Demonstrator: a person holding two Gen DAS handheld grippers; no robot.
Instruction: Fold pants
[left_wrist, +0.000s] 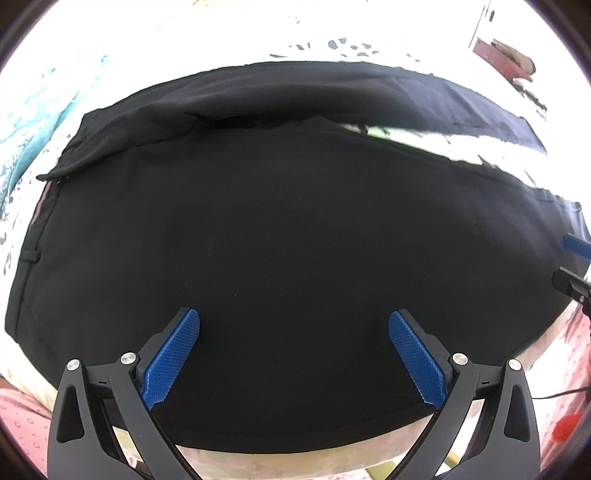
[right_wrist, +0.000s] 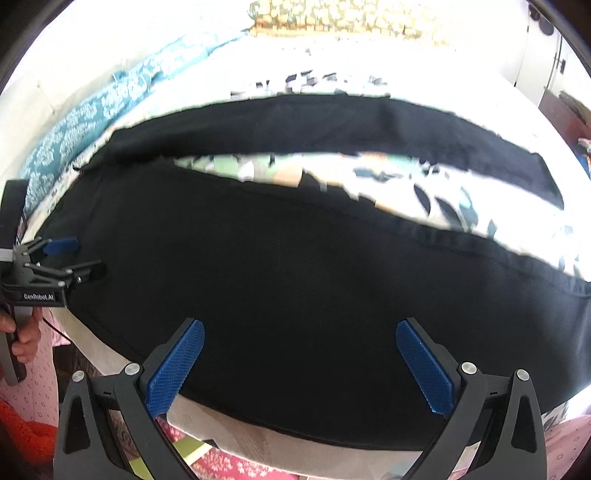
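Black pants (left_wrist: 280, 221) lie spread flat on a bed, waistband at the left, two legs running right with a strip of patterned sheet between them. They also fill the right wrist view (right_wrist: 295, 266). My left gripper (left_wrist: 294, 325) is open and empty over the near leg by the hip. It shows at the left edge of the right wrist view (right_wrist: 77, 258), open. My right gripper (right_wrist: 300, 338) is open and empty over the near leg, further toward the hems. Its fingers (left_wrist: 576, 247) show at the right edge of the left wrist view.
The bed has a white sheet with dark leaf print (right_wrist: 443, 199). A teal patterned cover (right_wrist: 92, 122) lies at the far left. The bed's near edge (right_wrist: 258, 439) runs below the pants. A reddish cabinet (left_wrist: 506, 55) stands at the far right.
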